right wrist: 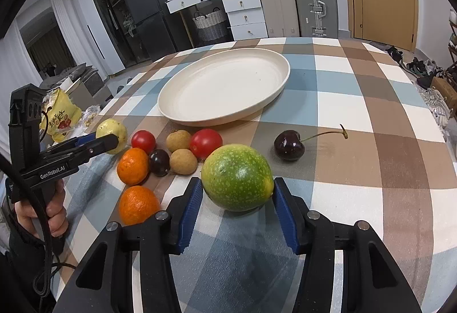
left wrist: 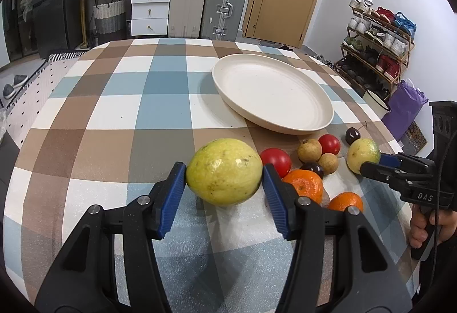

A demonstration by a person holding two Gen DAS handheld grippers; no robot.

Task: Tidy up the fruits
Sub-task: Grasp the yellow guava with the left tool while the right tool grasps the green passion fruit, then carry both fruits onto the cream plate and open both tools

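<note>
— What do the tongs hold?
— The left gripper [left wrist: 224, 180] clamps a yellow guava [left wrist: 224, 171] between its blue pads; the right gripper [right wrist: 237, 200] clamps a green-yellow fruit [right wrist: 237, 177].
— Do the views differ?
— The right wrist shows that fruit speckled green; the left wrist sees its yellow side. Only the right view shows the stemmed cherry [right wrist: 288, 145] whole.
— And around them?
— Tomatoes, longans and two mandarins cluster near the cream plate [left wrist: 322, 124], on the checked tablecloth [left wrist: 120, 113].
</note>
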